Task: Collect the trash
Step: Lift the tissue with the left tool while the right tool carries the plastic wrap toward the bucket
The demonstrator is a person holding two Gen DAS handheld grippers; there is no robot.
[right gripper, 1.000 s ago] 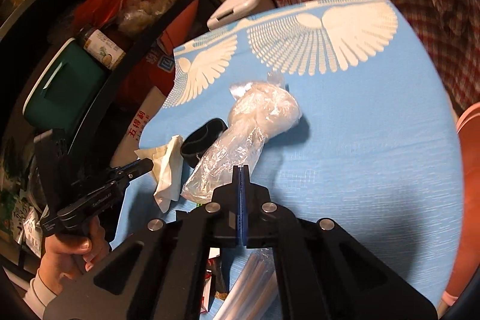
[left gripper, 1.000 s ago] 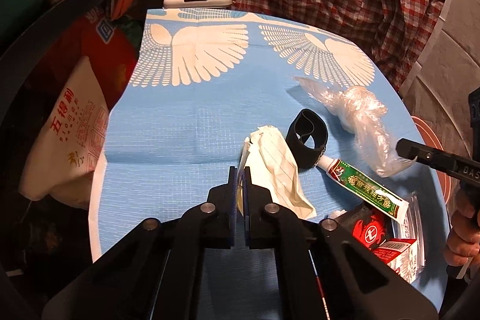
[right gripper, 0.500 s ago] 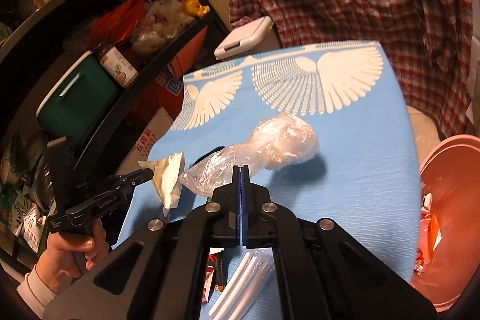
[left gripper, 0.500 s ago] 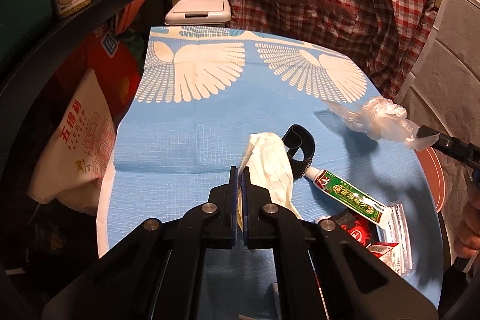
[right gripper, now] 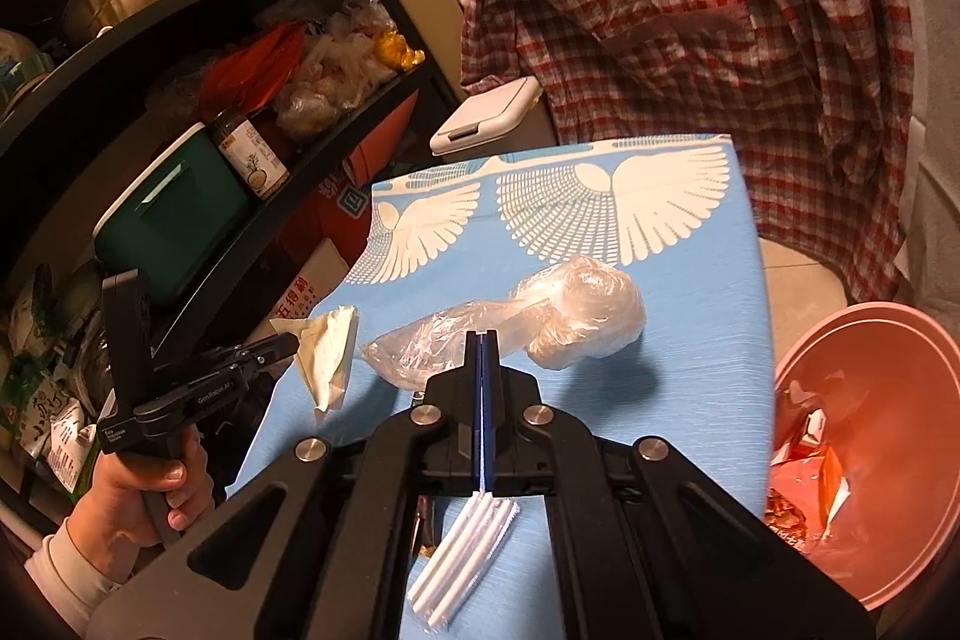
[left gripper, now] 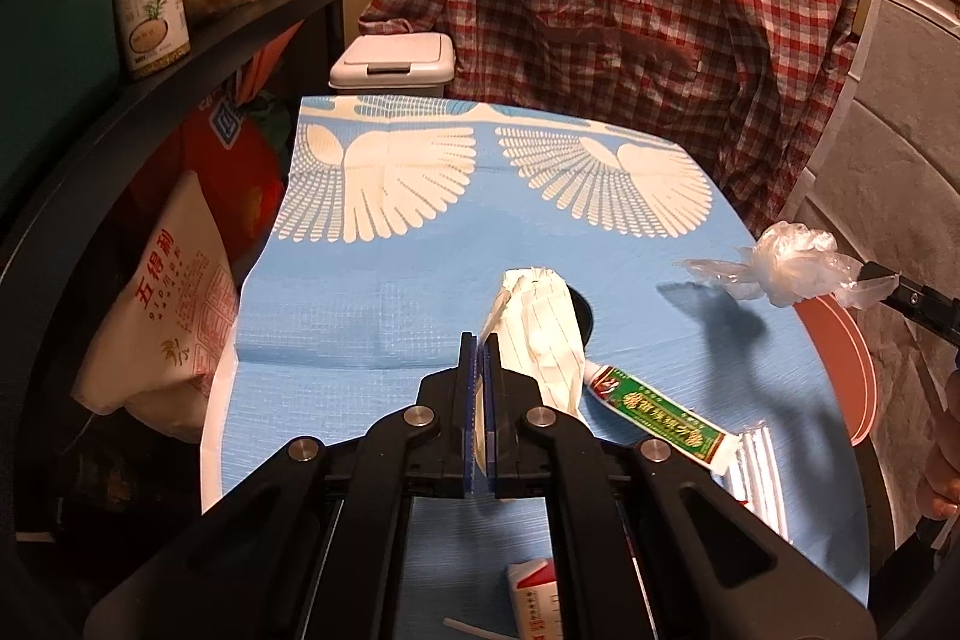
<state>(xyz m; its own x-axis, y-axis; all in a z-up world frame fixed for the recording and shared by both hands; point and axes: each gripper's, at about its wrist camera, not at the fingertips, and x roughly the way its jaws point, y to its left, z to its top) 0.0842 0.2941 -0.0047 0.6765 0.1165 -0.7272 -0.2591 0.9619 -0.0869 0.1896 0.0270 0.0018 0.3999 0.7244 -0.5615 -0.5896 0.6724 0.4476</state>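
Note:
My left gripper (left gripper: 478, 340) is shut on a crumpled white tissue (left gripper: 540, 328) and holds it above the blue table (left gripper: 384, 280); the tissue also shows in the right wrist view (right gripper: 327, 352). My right gripper (right gripper: 482, 337) is shut on a clear plastic bag (right gripper: 540, 322), lifted off the table; the bag shows at the right of the left wrist view (left gripper: 786, 271). A pink bin (right gripper: 864, 436) with trash in it stands beside the table's right edge.
A green toothpaste tube (left gripper: 654, 412), a black band (left gripper: 582, 316) half hidden behind the tissue, a red-white carton (left gripper: 534, 592) and white straws (right gripper: 462, 550) lie on the table. A dark shelf (right gripper: 180, 112) stands at the left, a plaid shirt (left gripper: 630, 10) behind.
Both grippers have risen, lifting the tissue and the plastic bag off the table. The right gripper has carried the bag toward the table's right edge, and the pink bin has come into view.

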